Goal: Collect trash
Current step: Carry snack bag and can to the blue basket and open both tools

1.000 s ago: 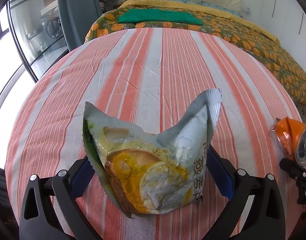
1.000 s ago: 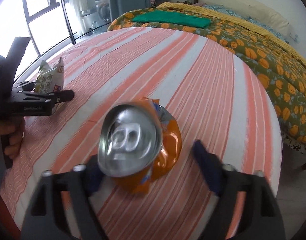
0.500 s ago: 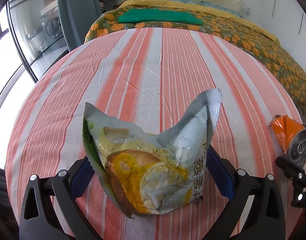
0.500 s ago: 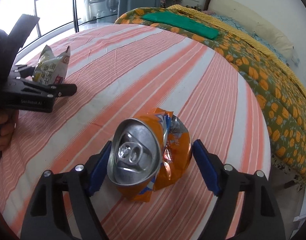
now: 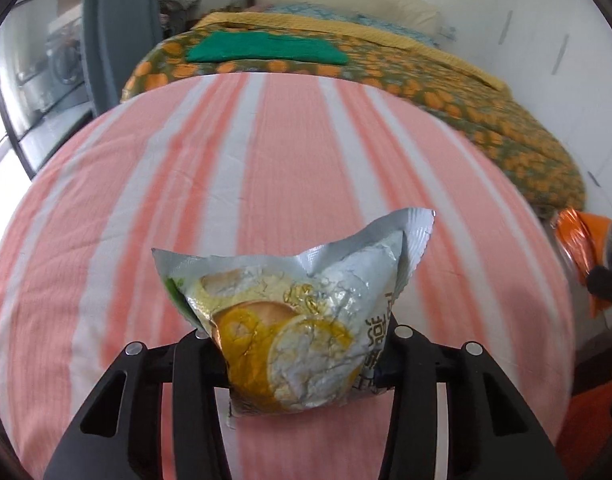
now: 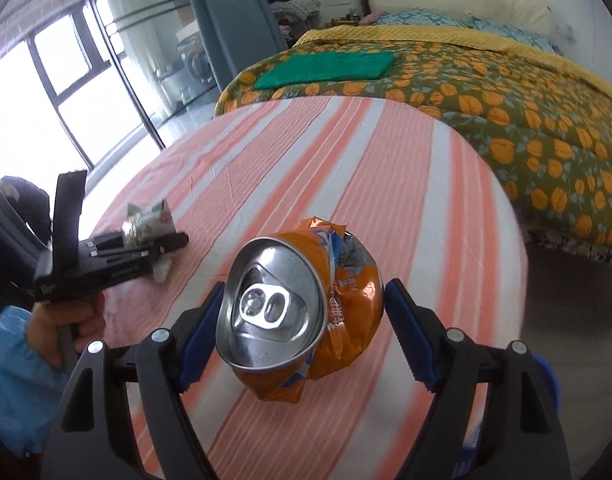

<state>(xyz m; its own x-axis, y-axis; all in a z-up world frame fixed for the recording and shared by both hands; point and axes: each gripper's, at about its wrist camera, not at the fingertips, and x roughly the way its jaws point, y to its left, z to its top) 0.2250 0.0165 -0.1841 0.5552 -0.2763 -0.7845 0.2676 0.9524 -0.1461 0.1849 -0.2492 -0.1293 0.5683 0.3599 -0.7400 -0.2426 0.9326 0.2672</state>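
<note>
A silver and yellow snack bag (image 5: pixel 301 320) sits between the black fingers of my left gripper (image 5: pixel 297 344), whose jaws are closing and pinching its lower sides just above the striped tablecloth (image 5: pixel 265 160). A crushed orange can (image 6: pixel 301 312) hangs clear of the cloth, with my right gripper (image 6: pixel 303 320) shut on it, blue pads against both sides. The right wrist view shows the left gripper (image 6: pixel 161 244) and the bag (image 6: pixel 145 224) at the left. In the left wrist view the can (image 5: pixel 586 240) shows at the right edge.
A person's hand (image 6: pixel 65 320) in a blue sleeve holds the left gripper. Behind the round table (image 6: pixel 346 160) stands a bed (image 6: pixel 506 92) with a green folded cloth (image 6: pixel 326 68). Glass doors and a grey curtain are at the back left.
The left fingers have come together on the bag, squeezing it narrower and raising it slightly. The right gripper has risen with the can, which now hangs above the cloth.
</note>
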